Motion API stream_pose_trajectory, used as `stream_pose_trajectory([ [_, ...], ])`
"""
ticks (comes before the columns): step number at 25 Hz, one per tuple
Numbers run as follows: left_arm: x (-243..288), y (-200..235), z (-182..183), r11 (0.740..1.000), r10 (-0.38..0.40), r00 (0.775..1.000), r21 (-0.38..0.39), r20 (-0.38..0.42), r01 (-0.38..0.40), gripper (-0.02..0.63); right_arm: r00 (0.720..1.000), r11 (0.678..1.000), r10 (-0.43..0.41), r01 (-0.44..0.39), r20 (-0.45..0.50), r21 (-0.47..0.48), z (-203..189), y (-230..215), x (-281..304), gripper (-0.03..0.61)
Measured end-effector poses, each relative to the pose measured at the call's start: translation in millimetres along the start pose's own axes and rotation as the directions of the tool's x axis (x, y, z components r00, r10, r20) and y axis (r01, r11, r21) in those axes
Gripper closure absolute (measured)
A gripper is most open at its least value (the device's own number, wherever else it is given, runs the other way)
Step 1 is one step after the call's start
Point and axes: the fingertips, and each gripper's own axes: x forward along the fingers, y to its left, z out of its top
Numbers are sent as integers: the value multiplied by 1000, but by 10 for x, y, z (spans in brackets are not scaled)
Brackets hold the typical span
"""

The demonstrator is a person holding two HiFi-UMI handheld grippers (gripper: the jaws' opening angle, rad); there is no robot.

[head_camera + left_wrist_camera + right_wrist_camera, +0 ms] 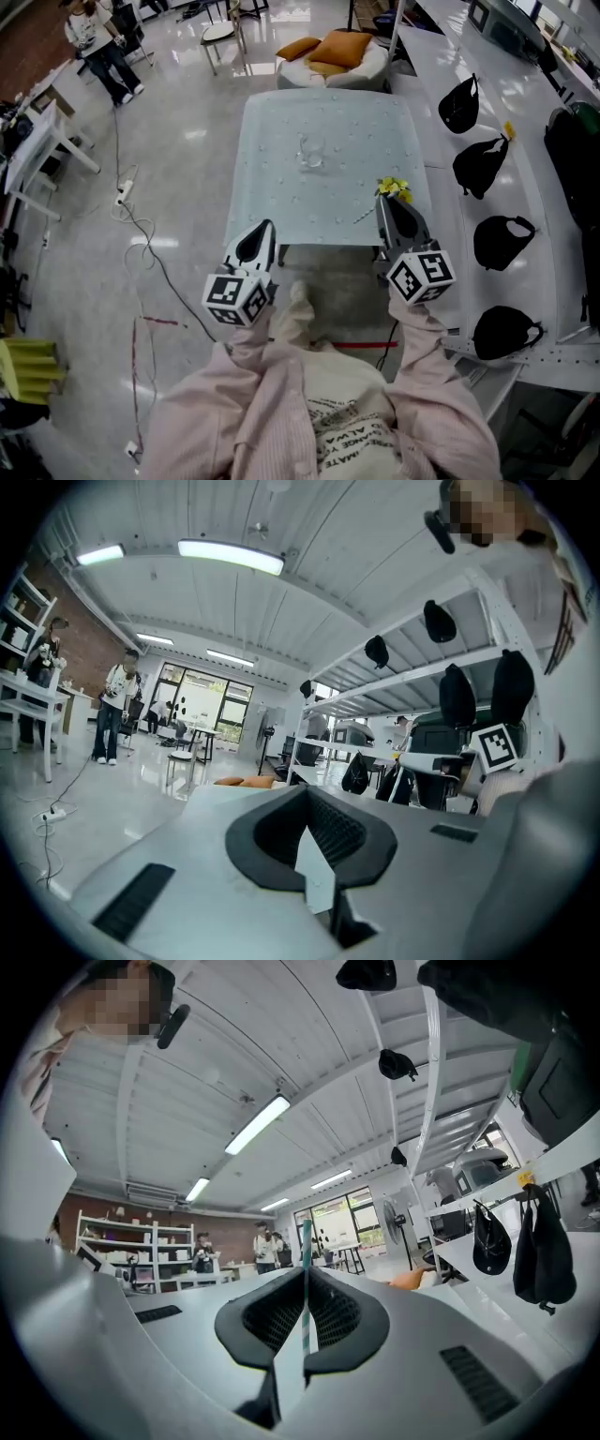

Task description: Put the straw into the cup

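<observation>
A clear glass cup point(311, 153) stands on the far middle of the pale glass table point(272, 187). My right gripper point(389, 200) hovers over the table's near right corner, shut on a thin teal straw point(305, 1241) that stands upright between its pads. In the head view the straw's yellow trim point(394, 187) shows at the fingertips. My left gripper point(266, 227) hangs at the table's near edge, left of the right one, jaws together with nothing in them. In the left gripper view the left gripper point(307, 794) points level across the room, and the cup is hidden.
A white shelf point(525, 197) with several black caps point(481, 166) runs along the right of the table. A seat with orange cushions point(337, 47) stands beyond the far edge. Cables point(141, 230) trail over the floor at left, where a person point(98, 42) stands far off.
</observation>
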Motion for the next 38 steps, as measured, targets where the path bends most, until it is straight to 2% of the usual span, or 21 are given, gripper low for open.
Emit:
stream_pose_trajectory([
  [14,1259,880,114,998,-44,996,-50,-71,40,614,995,995,-96,96,-13,38,-87,-603,1300,569],
  [25,1938,1292,-48,990,-109,985,-105,-133,96,614,991,988,-134,132,21,78,-210,-846,2041,569],
  [32,2268,1395,-200,986,-109,982,-144,-156,87,614,989,981,-147,142,28,132,-306,-1019,2474,569],
  [38,2478,1488,-443,982,-71,979,-186,-189,36,614,993,982,-121,121,-8,147,-550,-1151,2831,569],
])
